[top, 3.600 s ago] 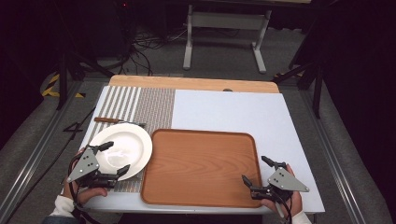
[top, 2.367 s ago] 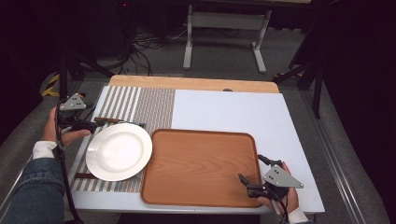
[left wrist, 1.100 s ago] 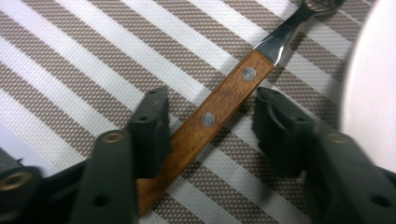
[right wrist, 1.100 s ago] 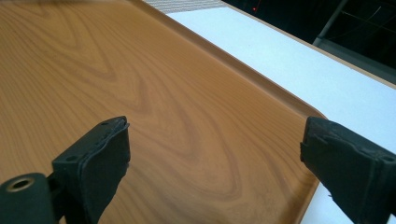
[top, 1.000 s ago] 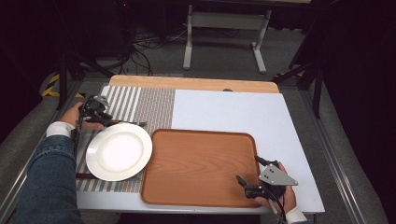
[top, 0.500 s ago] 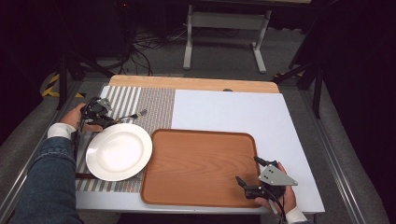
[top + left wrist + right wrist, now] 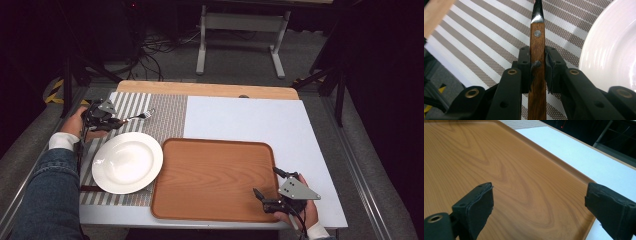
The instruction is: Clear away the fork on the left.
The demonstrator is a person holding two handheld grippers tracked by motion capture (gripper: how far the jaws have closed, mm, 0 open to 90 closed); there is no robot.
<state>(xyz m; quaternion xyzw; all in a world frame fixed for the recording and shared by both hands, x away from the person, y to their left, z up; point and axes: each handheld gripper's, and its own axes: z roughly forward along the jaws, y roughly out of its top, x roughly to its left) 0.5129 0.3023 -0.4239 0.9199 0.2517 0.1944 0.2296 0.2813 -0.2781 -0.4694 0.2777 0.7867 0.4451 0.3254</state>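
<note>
Left gripper [image 7: 114, 123] is clamped on a fork [image 7: 537, 52] by its wooden handle, held over the striped mat [image 7: 165, 112] just behind the plate [image 7: 127, 162]. Right gripper [image 7: 267, 187] hangs wide open over the tray's [image 7: 210, 175] near right corner. White tabletop [image 7: 250, 117], dark room with cables on the floor behind it.

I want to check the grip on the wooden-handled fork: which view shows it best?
The left gripper view: the left tongs are shut on the fork, pads on both sides of its riveted wooden handle. The high view shows the fork small, tines over the striped placemat. The right gripper view looks over the wooden tray.
</note>
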